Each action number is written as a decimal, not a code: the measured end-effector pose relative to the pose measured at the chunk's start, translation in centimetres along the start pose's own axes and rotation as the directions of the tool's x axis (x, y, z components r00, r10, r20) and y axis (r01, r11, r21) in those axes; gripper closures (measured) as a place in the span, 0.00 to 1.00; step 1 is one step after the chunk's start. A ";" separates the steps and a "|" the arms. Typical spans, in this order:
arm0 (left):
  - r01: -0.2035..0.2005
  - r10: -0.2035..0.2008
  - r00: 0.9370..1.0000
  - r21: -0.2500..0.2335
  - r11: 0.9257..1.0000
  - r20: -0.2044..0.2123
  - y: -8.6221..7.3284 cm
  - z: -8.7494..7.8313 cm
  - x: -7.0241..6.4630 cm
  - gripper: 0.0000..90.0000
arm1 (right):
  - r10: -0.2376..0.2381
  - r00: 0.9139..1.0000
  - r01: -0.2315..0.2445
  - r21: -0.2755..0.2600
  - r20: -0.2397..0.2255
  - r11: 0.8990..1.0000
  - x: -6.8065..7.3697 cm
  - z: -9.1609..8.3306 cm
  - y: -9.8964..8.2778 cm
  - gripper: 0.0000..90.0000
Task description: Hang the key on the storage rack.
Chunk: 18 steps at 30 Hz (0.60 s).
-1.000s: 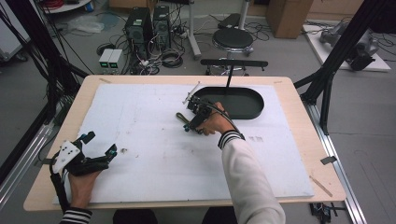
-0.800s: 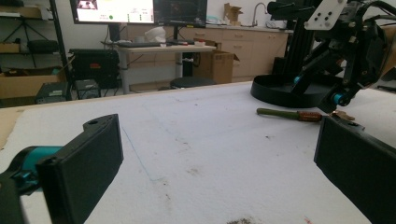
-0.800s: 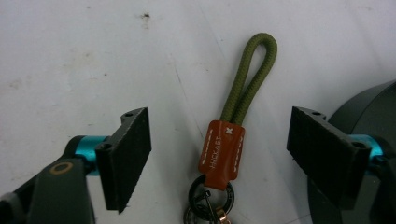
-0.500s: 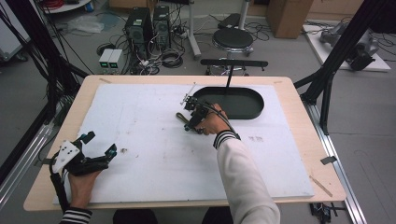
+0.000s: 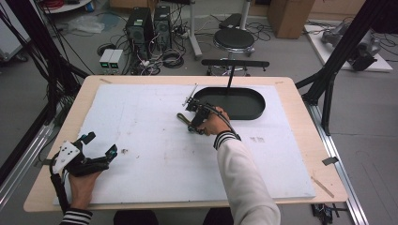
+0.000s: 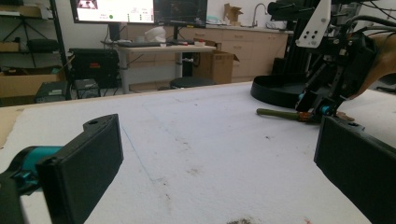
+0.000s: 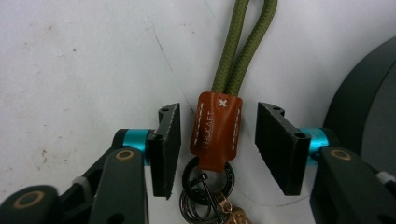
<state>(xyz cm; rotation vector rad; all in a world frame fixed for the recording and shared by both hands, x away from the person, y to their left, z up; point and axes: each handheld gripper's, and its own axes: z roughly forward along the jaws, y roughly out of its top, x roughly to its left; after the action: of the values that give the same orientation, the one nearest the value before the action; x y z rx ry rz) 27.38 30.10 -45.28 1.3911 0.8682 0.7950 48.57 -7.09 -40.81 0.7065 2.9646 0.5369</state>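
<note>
A key lanyard lies on the white mat: an olive-green cord loop (image 7: 243, 42), a brown leather tab (image 7: 216, 130) and metal rings (image 7: 205, 186). My right gripper (image 7: 218, 109) points down over it, and its jaws have just been closing. The tab sits between the pads with a gap on each side, so the gripper is open. From above, the right gripper (image 5: 192, 119) stands beside the cord (image 5: 182, 117), left of the black oval tray (image 5: 256, 101). My left gripper (image 5: 100, 144) rests open at the near left with nothing between its pads (image 6: 100, 140).
The white mat (image 5: 155, 154) covers most of the wooden table. The black tray (image 6: 275, 91) sits at the far middle and its rim (image 7: 369, 107) lies just right of the right gripper. A stool (image 5: 233, 40) and cables stand beyond the table.
The right hand has stayed over the lanyard, shifting slightly. The left hand and its gripper have not moved.
</note>
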 end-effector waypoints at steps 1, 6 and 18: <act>0.000 0.000 1.000 0.001 1.000 0.000 0.0 0.0 0.0 0.02 | -0.002 1.000 0.002 0.002 0.001 1.000 0.0 0.1 0.0 0.58; 0.000 0.000 1.000 0.001 1.000 0.001 0.0 0.0 0.0 0.02 | 0.001 1.000 -0.001 0.021 0.010 1.000 0.1 0.3 0.2 0.71; 0.002 -0.002 1.000 0.002 1.000 0.002 0.0 0.0 0.0 0.02 | -0.030 0.999 0.030 0.037 0.020 0.999 0.1 0.0 0.4 0.82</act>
<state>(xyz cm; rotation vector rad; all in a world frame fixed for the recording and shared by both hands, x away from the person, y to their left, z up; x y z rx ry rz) 27.39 30.13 -45.28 1.3920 0.8691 0.7910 48.64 -6.66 -40.70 0.6652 2.9679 0.4707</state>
